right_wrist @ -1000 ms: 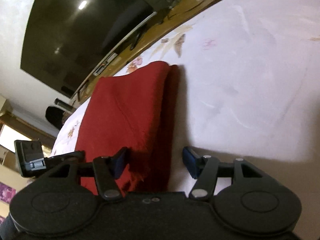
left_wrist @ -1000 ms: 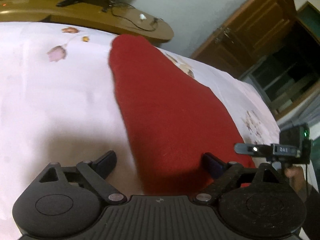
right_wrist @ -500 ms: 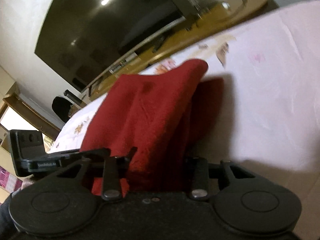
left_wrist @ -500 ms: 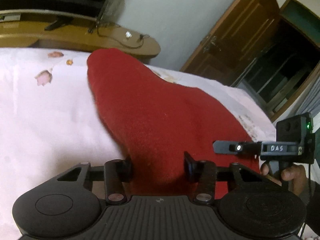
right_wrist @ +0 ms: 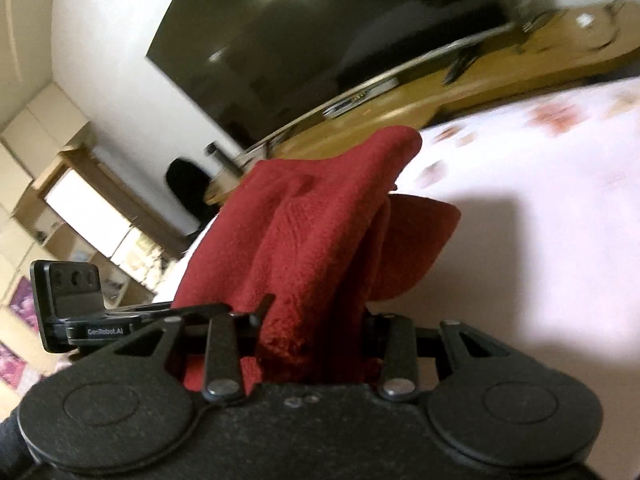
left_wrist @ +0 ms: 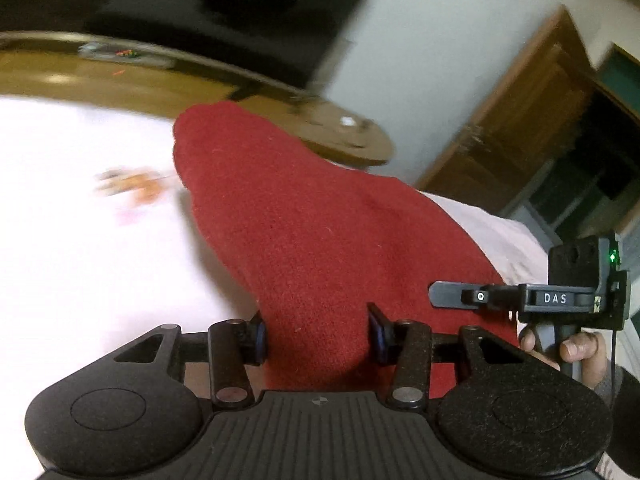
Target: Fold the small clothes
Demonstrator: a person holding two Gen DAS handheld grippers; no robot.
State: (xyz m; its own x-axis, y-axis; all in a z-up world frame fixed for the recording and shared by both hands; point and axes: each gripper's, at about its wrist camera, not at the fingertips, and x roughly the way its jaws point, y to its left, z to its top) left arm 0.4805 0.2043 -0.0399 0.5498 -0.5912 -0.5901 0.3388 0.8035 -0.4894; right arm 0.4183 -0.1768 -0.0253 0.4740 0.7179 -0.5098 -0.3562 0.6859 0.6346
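"DAS" stands on the right hand-held gripper [left_wrist: 440,300]; "GenRobot.AI" stands on the left hand-held gripper [right_wrist: 256,312].

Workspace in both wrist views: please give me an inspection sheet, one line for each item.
Surface: white floral bedsheet, blurred by motion.
Job's things: red cloth, near edge raised off the sheet, far end hanging in folds in the right wrist view.
Clutter: nothing seen on the sheet.
Grippers: left gripper and right gripper, fingers of both closed on the cloth's near edge.
Cables: thin black cable by the right hand.
Surroundings: wooden TV bench, dark TV, wooden door.
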